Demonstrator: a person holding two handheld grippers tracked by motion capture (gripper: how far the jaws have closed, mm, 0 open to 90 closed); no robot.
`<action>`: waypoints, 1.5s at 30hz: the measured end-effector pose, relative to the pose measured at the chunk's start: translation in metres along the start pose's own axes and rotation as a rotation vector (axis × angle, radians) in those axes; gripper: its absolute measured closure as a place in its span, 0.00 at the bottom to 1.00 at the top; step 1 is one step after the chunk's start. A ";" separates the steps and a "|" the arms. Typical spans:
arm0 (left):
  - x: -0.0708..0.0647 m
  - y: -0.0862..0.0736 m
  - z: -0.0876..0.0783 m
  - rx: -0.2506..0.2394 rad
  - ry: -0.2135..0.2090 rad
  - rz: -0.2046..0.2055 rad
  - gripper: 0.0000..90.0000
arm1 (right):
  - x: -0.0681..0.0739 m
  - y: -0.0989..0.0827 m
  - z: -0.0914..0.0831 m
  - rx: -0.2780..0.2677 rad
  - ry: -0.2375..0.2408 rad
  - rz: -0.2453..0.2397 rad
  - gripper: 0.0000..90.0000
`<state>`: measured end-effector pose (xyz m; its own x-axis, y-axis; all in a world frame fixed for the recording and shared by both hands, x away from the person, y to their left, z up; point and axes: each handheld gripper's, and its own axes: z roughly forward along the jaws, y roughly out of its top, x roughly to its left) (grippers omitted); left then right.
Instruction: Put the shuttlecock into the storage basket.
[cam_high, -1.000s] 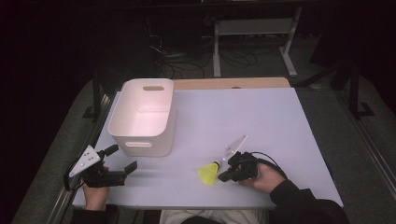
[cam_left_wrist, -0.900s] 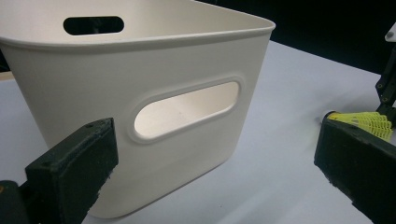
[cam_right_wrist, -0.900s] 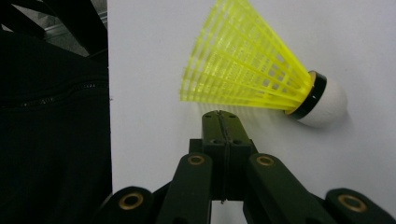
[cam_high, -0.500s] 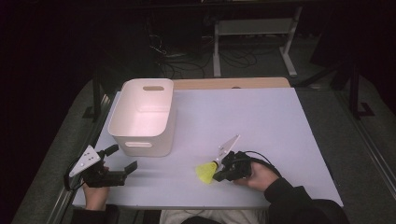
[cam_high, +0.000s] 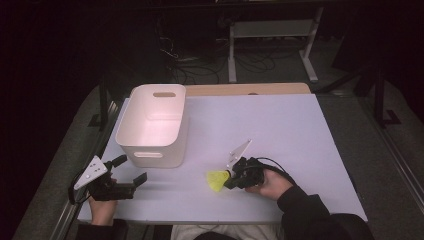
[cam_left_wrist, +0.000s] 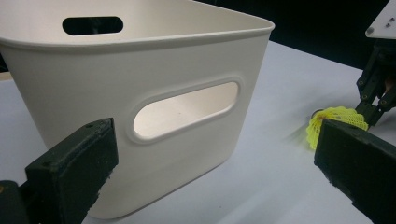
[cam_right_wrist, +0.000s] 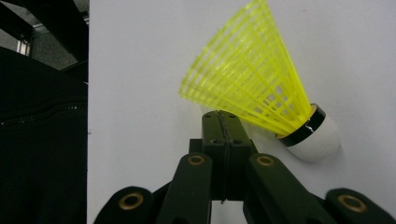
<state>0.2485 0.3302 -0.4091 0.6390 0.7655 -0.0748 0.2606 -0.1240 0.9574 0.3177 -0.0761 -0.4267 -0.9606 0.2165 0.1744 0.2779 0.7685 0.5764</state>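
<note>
Beside shut right tool (cam_right_wrist: 223, 122), shuttlecock (cam_right_wrist: 254, 88)

The shuttlecock (cam_high: 217, 180) lies on the table (cam_high: 300, 130), right of the bin (cam_high: 152, 125).
</note>
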 end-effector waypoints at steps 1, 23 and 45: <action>0.000 0.000 0.000 0.000 0.000 0.000 0.00 | -0.001 0.000 0.000 -0.001 -0.001 0.000 0.98; 0.000 0.000 0.000 0.000 0.000 -0.001 0.00 | -0.011 0.012 0.010 0.009 -0.005 -0.003 0.98; 0.000 0.000 0.000 0.001 0.000 0.000 0.00 | -0.023 0.021 0.017 0.008 -0.014 0.004 0.98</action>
<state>0.2487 0.3303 -0.4092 0.6387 0.7658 -0.0752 0.2616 -0.1242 0.9571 0.3459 -0.0552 -0.4320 -0.9596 0.2280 0.1650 0.2814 0.7726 0.5691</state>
